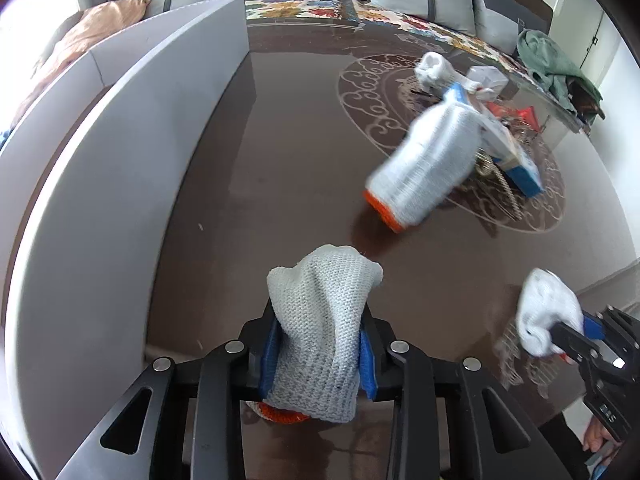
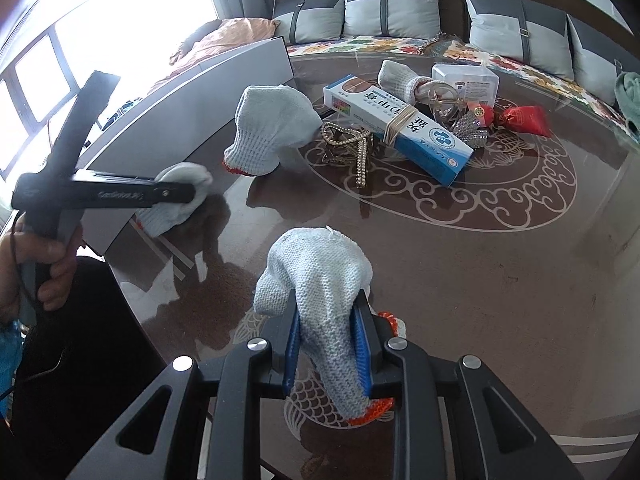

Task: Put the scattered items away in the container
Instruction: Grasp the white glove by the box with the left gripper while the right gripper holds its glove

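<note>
At the far left stands the grey container (image 1: 132,128), its tall wall rising from the glossy brown desk (image 1: 288,152). Just right of that wall, the left gripper (image 1: 320,344) is clamped on a white knit glove (image 1: 320,320) with an orange cuff, the blue pads (image 1: 267,354) pressing it from both sides above the desk. Further right, the right gripper (image 2: 328,340) is likewise closed on a second knit glove (image 2: 316,276), whose orange cuff hangs below the jaws.

Beyond them, near the desk's middle, a third glove (image 2: 272,124) lies loose, close to the container's end. Right of it sits a rhinestone strap (image 2: 352,140), then a blue-and-white box (image 2: 396,124) bound with a rubber band. A rolled white sock (image 2: 400,76) lies behind the box, beside a clear plastic case (image 2: 466,80). A red pouch (image 2: 524,120) lies furthest right.
</note>
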A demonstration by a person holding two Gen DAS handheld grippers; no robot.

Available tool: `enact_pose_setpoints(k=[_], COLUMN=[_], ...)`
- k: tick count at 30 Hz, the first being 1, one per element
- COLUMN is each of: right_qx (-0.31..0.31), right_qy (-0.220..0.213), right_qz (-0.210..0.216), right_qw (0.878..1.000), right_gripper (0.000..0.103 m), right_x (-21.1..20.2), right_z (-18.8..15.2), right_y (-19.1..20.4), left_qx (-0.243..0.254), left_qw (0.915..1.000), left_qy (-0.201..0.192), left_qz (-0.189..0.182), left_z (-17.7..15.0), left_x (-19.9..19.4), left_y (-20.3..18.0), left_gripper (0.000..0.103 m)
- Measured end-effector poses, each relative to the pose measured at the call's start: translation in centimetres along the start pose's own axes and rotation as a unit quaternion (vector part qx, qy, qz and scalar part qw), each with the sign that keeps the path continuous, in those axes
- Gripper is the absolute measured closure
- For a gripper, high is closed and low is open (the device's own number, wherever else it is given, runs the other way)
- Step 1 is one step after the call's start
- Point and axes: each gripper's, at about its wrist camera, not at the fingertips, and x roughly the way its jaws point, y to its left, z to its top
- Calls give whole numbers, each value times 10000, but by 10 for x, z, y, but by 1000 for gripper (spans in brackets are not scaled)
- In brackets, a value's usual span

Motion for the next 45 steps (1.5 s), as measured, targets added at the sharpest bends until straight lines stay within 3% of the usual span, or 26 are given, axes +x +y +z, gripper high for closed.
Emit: enact_pose_setpoints(k=[5,11,13,15,17,25,32,35,39,45], right_qx=[124,365,481,500,449,155,-214,-175,-43,261], right_qy=[72,164,183,230,186,207,435,345,301,67], right_qz=[67,-158,-228,-164,-108,-34,-360,-437,-396,-269], right_qw=[9999,9991,9984,9984,9988,9997,9982,9983,9988,9993], right_gripper=[79,78,75,57,49,46,47,75,76,76], right_x=[-1,0,0,2,0,-4,13,9,5,-8], right_z=[2,5,7,11,13,21,11,11,8,3], right_y=[1,7,7,9,10,16,21,19,14,5], left_qx=[122,-95,-161,-134,-107,2,-11,-79,-34,79], left_qw=[9990,9990,9987,9989,9991,9996,9998,9997,9993,9989], left_qy=[-117,-70,-52,-49,-46,-34,-138,-248,-324,-362], left_qz=[-404,-436,-485,-450,-415,-274,-152,-33,185,277], left_z=[-22,-27,-31,-30,-30,-28,-30,-33,-36,-40], left_x=[-18,-20,-20,-18,-16,-9,-6,-9,-12,-16], left_y=[-36,-62,-62,-63,-63,-63,-64,-63,-68,-77], left_gripper=[71,71,70,65,64,61,58,63,70,71])
